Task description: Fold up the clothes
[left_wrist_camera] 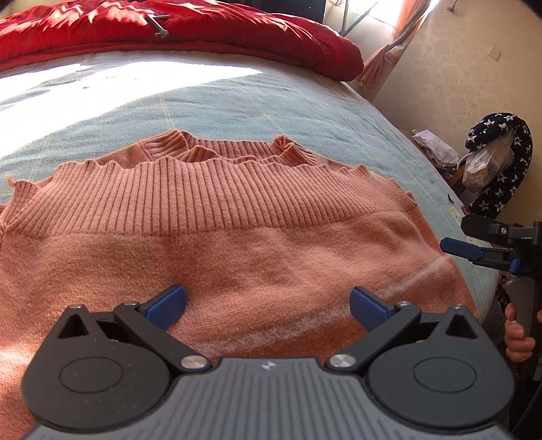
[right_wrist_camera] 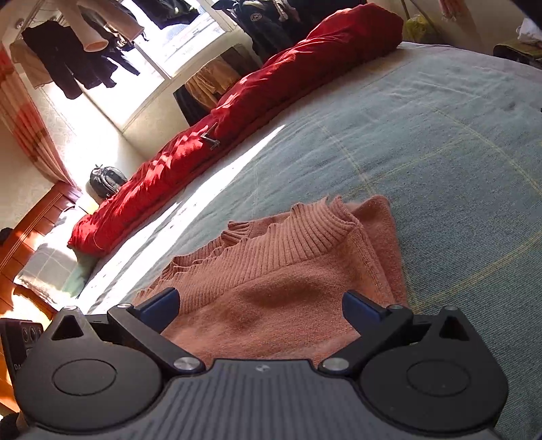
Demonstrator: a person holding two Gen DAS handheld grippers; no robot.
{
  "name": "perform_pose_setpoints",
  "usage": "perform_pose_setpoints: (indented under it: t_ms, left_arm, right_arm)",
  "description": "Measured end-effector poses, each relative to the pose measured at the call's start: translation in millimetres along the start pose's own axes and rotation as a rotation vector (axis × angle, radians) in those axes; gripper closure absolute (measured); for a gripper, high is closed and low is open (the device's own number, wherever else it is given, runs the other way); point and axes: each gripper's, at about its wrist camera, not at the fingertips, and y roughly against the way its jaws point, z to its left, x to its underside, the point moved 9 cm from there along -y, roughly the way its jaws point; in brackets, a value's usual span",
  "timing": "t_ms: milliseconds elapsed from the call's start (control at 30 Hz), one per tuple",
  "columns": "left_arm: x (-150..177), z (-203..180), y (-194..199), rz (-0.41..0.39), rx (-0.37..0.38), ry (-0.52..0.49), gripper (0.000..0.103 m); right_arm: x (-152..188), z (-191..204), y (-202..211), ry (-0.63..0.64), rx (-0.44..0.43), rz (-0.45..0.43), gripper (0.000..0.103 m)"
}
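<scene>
A pink sweater [left_wrist_camera: 237, 243] is lying folded on a bed covered by a pale blue blanket [left_wrist_camera: 237, 101], its ribbed hem doubled over toward the far side, with a second ribbed edge showing just beyond it. At the far left of the bed a red quilt [left_wrist_camera: 169, 30] is lying bunched along the edge, catching sunlight.

The left gripper [left_wrist_camera: 267, 303] is hovering over the near part of the sweater with its blue fingers spread wide apart, nothing between them. To the right, at the sweater's right edge, the right gripper [left_wrist_camera: 474, 250] is reaching in from the side, and the hand [left_wrist_camera: 518, 338] gripping its handle is showing below it. Far right, by the wall, a dark cloth with white stars [left_wrist_camera: 501, 162] is hanging over some clutter.

In the right wrist view, the right gripper [right_wrist_camera: 261, 308] is also standing with its fingers wide apart above the near edge of the sweater [right_wrist_camera: 288, 281], holding nothing. Far left, clothes [right_wrist_camera: 67, 54] are hanging by a bright window.
</scene>
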Motion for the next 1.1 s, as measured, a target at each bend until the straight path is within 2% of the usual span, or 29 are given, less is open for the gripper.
perform_pose_setpoints:
  t_ms: [100,200,367,533,633,767,900,1033,1100]
  left_arm:
    - [0,1,1,-0.006,0.01,-0.003,0.001]
    - [1,3,3,-0.015,0.034,0.006,0.001]
    - [0,14,8,-0.073,0.131,0.099,0.001]
    - [-1,20,11,-0.095,0.193,0.147,0.001]
    - [-1,19,11,-0.084,0.194,0.13,0.001]
    - [-8,25,26,-0.076,0.197,0.198,0.001]
    - [-18,49,73,-0.18,0.133,0.206,0.001]
    - [-19,96,114,-0.262,0.098,0.307,0.001]
    - [-13,120,124,-0.274,0.074,0.367,0.001]
  right_arm:
    - [17,24,-12,0.12,0.006,0.072,0.0]
    - [37,23,-33,0.194,0.096,0.129,0.0]
    - [44,22,-37,0.233,0.124,0.117,0.0]
    - [42,18,-38,0.201,0.107,0.114,0.0]
    - [44,20,-38,0.226,0.113,0.113,0.0]
    - [47,22,-38,0.268,0.124,0.115,0.0]
    - [49,24,-38,0.307,0.133,0.116,0.0]
    - [50,23,-37,0.314,0.125,0.107,0.0]
    - [50,23,-37,0.319,0.122,0.103,0.0]
